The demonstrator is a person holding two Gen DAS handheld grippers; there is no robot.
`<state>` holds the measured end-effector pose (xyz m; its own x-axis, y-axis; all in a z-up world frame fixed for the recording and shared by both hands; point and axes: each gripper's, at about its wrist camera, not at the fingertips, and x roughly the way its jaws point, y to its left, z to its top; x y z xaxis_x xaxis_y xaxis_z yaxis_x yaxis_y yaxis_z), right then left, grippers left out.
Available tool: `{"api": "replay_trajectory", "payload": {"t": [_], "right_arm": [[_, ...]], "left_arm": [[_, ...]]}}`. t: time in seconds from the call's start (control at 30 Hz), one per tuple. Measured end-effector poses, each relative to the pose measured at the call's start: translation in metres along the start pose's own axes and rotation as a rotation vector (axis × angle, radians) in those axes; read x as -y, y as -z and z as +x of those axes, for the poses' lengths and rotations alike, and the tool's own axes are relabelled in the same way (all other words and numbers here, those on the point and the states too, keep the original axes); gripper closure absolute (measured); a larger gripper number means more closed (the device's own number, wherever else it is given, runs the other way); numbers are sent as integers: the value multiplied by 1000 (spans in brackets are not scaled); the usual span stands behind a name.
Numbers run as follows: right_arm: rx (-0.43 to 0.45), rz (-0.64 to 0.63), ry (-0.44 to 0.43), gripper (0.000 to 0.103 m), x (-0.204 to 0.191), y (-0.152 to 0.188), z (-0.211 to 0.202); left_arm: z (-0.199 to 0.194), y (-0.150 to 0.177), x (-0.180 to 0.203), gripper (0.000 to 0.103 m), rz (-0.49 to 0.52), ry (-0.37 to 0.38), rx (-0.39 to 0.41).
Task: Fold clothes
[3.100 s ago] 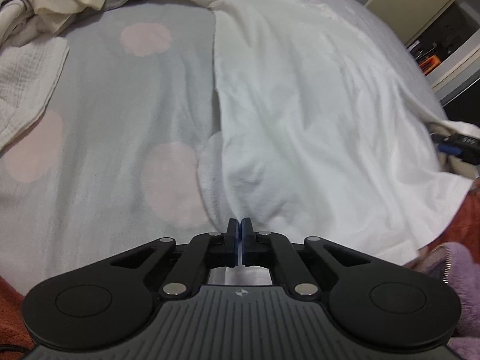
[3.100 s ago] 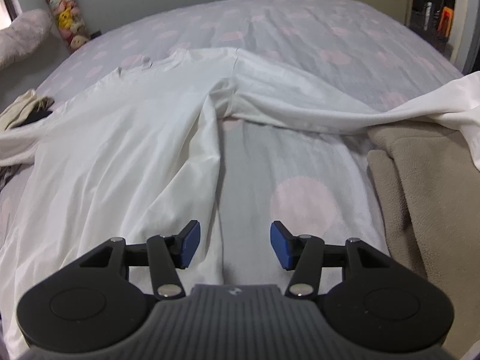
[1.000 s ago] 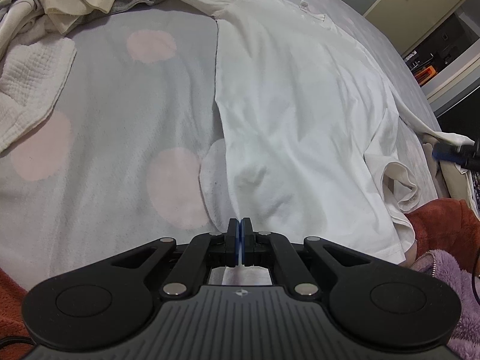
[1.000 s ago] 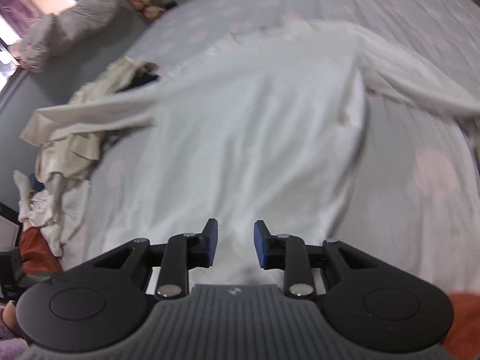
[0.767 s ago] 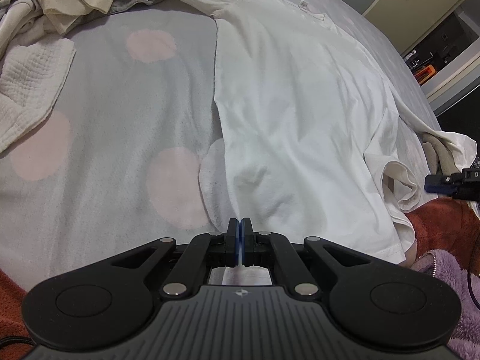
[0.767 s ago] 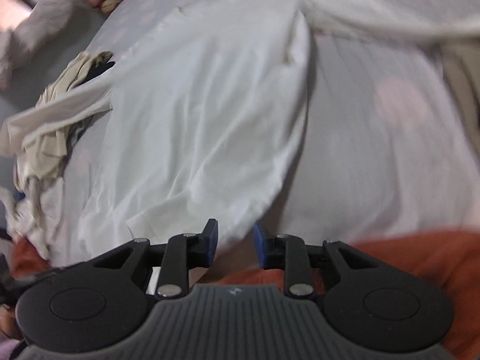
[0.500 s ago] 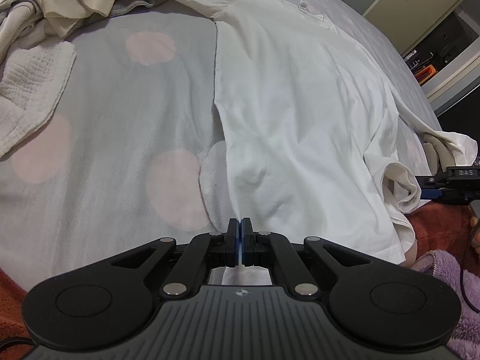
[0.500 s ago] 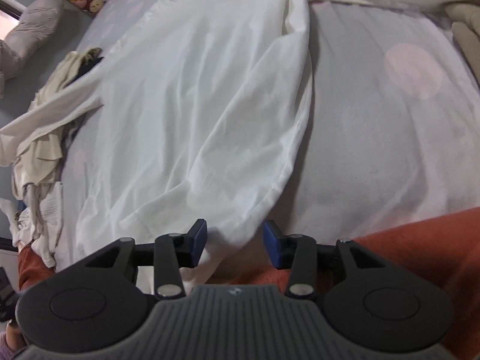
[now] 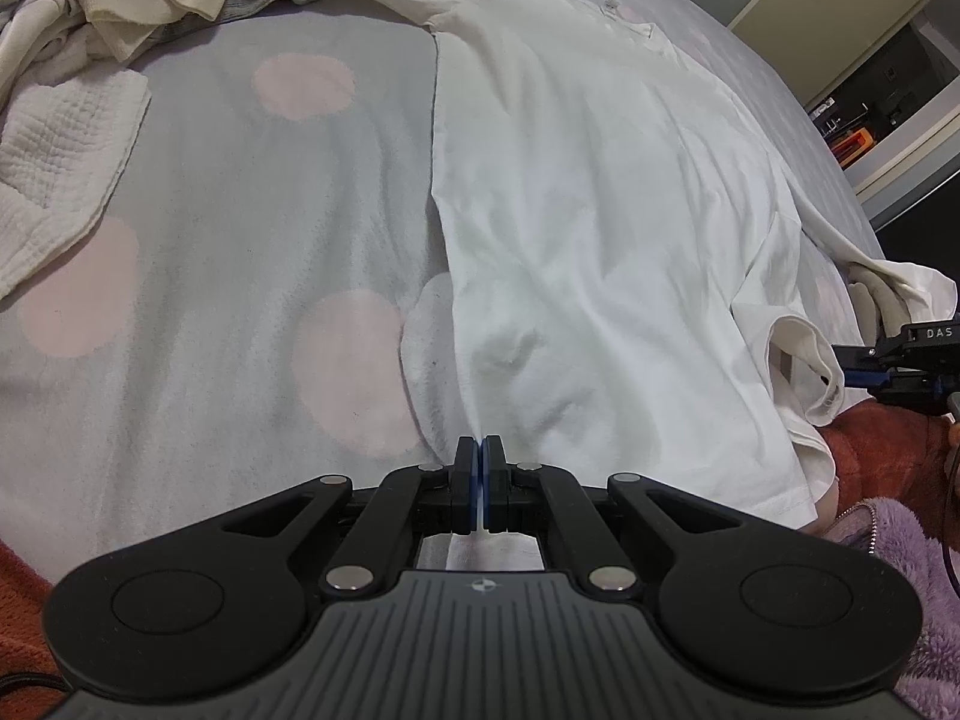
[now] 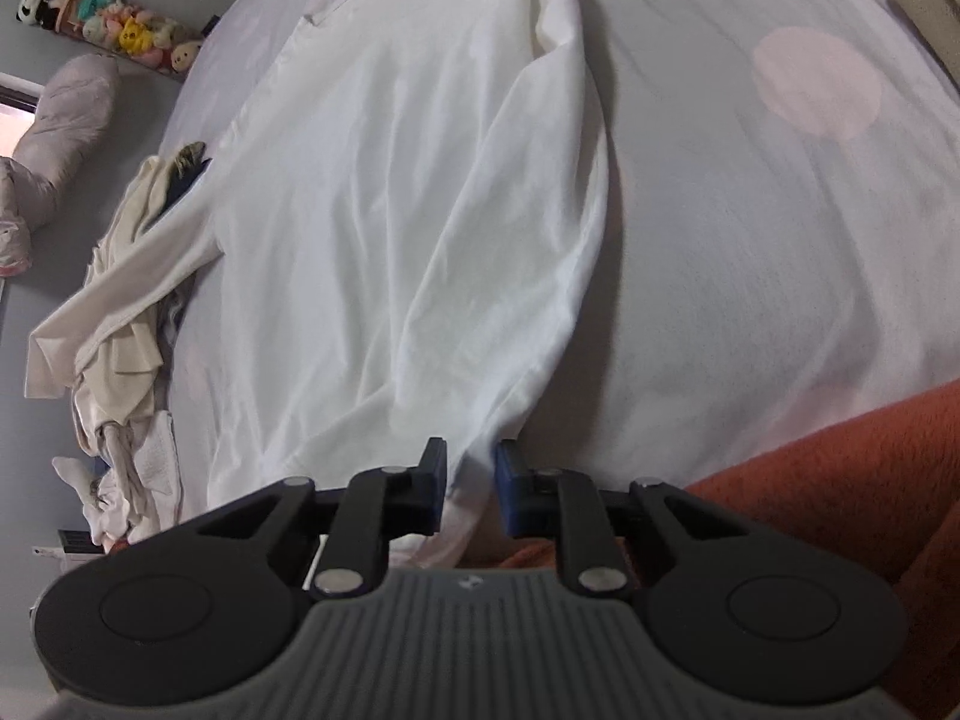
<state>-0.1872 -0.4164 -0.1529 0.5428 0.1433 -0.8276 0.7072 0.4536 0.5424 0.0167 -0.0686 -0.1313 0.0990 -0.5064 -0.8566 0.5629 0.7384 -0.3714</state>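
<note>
White shirt [image 9: 588, 228] is lying flat ahead of both grippers. Left gripper [image 9: 478, 468] is pinching its hem corner. Right gripper [image 10: 471, 480], jaws just narrowing, is straddling the opposite hem corner, apparently not yet clamped; seat the fabric deeper before lifting.

I see dim, even indoor light in both views, cool and slightly grey. The white shirt [image 9: 600, 228] is the brightest area and nearly washes out, so its creases read faintly. A soft shadow lies along its raised right edge on the bed [image 10: 750, 252]. A pale window glow sits at the far left of the right wrist view. Fisheye bending curves the edges, corners darken, and focus is slightly soft, noisy in the shadows
</note>
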Motion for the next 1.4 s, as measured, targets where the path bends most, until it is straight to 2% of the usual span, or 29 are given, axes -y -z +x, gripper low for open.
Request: {"api": "replay_trajectory", "payload": {"t": [0.07,0.13,0.17,0.2,0.27,0.3,0.37,0.43,0.47,0.5,0.6,0.67,0.73,0.77,0.87,0.9,0.93,0.97,1.03,1.27,1.4], "right_arm": [[-37,-32,62,87,-4,-1,5],[-79,-64,121,85,-10,-5,10],[-94,-68,147,80,-11,-8,13],[-107,-68,166,69,-11,-12,17],[-126,-63,175,55,-11,-16,25],[-128,-57,168,49,-12,-17,28],[-129,-48,155,48,-14,-17,34],[-116,-43,130,67,-15,-14,35],[-107,-26,107,91,-14,-12,32],[-94,-9,94,95,-12,-11,29],[-40,10,60,95,-10,-9,7],[6,21,34,96,-9,-9,-11],[56,27,12,97,-7,-11,-31],[80,29,3,97,-6,-11,-41],[135,38,-15,97,-3,-12,-65],[151,40,-19,97,-1,-13,-72],[165,42,-23,97,0,-13,-79],[177,44,-27,97,2,-12,-84],[201,49,-36,97,5,-10,-96],[293,61,-68,98,14,-3,-137],[360,78,-92,98,18,-4,-167]], "left_arm": [[-2,0,1,103,1,-2,4],[-3,-1,1,103,0,-1,9],[-4,-1,0,103,-2,0,11],[-4,-1,1,103,-3,1,13],[-5,0,1,103,-2,3,18],[-5,0,1,103,-2,3,18],[-4,1,-1,103,-6,4,17],[-3,1,-2,103,-11,6,15],[-2,0,-2,103,-14,7,14],[-1,1,-2,103,-14,6,11],[4,2,-3,102,-17,-3,-3],[8,2,-4,95,-28,-7,-18],[12,3,-5,81,-38,-6,-28],[13,4,-6,81,-42,-4,-33],[18,5,-7,81,-50,16,-42],[18,5,-6,88,-49,24,-43],[18,5,-5,100,-46,34,-40],[16,4,-4,101,-40,40,-33],[8,3,-2,103,-32,49,-6],[-55,-21,-5,103,-84,198,154],[-90,-33,-5,103,-105,242,247]]}}
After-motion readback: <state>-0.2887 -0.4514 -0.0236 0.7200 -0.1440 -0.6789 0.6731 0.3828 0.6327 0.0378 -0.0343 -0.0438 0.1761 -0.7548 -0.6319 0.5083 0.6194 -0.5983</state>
